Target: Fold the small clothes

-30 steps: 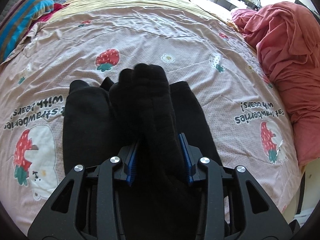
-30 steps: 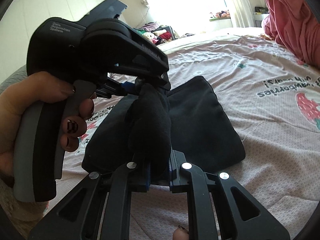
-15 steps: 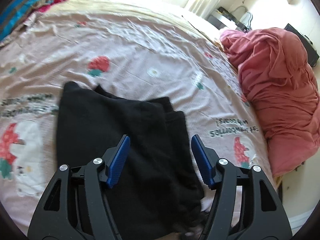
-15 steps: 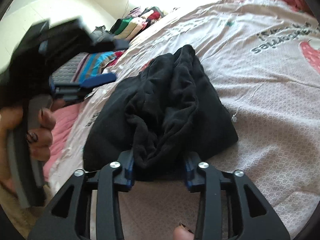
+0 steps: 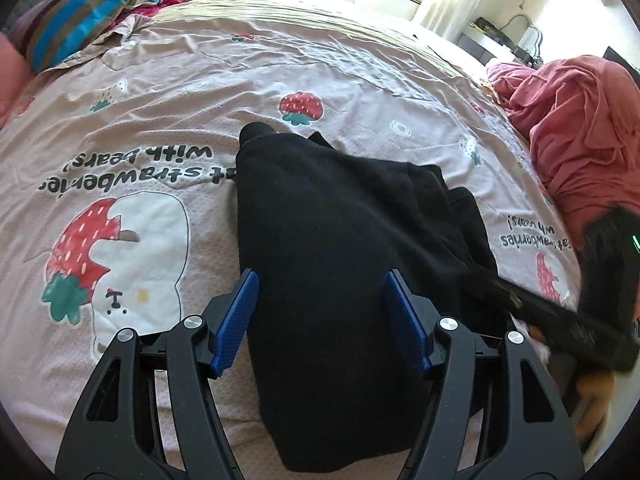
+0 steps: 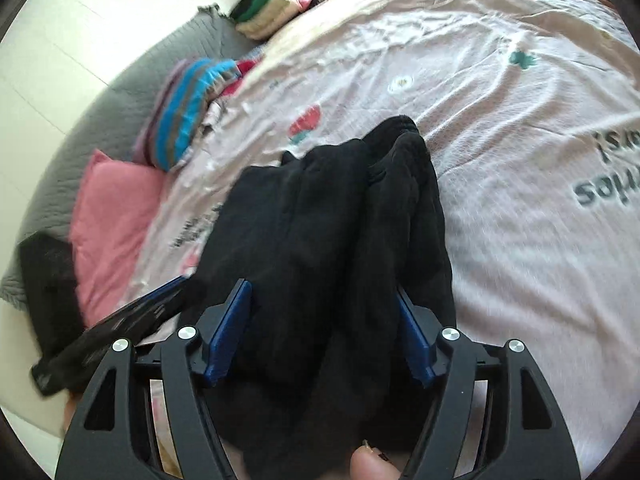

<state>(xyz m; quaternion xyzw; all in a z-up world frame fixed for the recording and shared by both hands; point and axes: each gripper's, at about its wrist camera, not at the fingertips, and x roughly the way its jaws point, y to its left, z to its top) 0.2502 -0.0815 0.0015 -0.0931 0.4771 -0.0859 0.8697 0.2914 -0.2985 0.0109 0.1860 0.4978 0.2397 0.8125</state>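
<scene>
A black garment (image 5: 340, 240) lies folded in a loose stack on the pink strawberry-print bedsheet (image 5: 200, 80). My left gripper (image 5: 322, 308) is open above its near end, blue pads on either side and not touching it. In the right wrist view the same garment (image 6: 340, 220) lies bunched in long folds, and my right gripper (image 6: 324, 328) is open with the cloth lying loose between its pads. The right gripper's body shows as a dark blur in the left wrist view (image 5: 560, 316).
A heap of red-pink bedding (image 5: 580, 132) lies at the right edge of the bed. A striped blue pillow (image 5: 80, 16) and a pink cushion (image 6: 112, 216) lie at the left. Folded clothes (image 6: 276, 12) are stacked at the far end.
Both grippers were shut on a raised fold of the black garment; both have opened and let it drop flat onto the stack. The right gripper has swung round to the garment's end.
</scene>
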